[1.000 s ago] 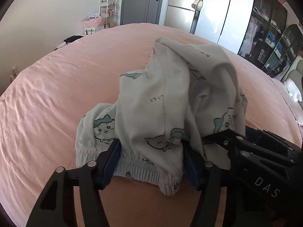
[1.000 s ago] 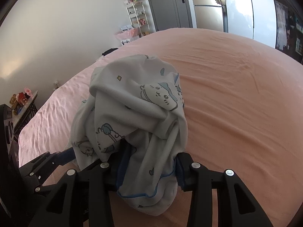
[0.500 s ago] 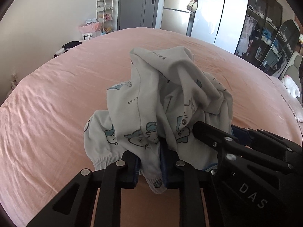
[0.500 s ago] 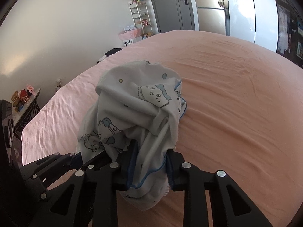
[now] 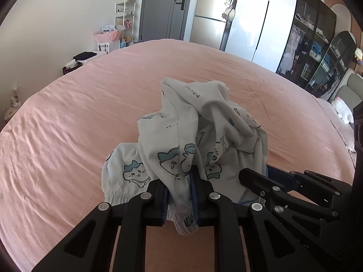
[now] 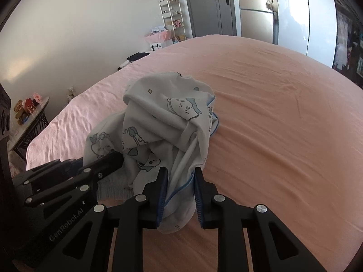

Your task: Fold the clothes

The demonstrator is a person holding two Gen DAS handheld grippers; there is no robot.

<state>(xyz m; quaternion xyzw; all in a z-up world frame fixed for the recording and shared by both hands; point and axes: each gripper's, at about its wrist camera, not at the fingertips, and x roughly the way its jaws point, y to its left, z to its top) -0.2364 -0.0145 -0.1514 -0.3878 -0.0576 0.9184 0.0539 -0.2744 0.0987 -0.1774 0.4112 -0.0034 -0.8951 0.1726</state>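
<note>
While the left wrist view has the left gripper [image 5: 179,195] clamped on the elastic hem of the printed garment [image 5: 192,136], heaped on the pink bed [image 5: 68,124], only it shows the dark wardrobe [image 5: 317,52]. From the right wrist view, the right gripper [image 6: 180,195], jaws opening slightly, pinches a blue-edged fold; a side table [image 6: 29,117] stands at left.

Pink bed [image 5: 68,136], grey door [image 5: 168,6], silver fridge [image 5: 208,20], white wall [image 6: 79,34].
</note>
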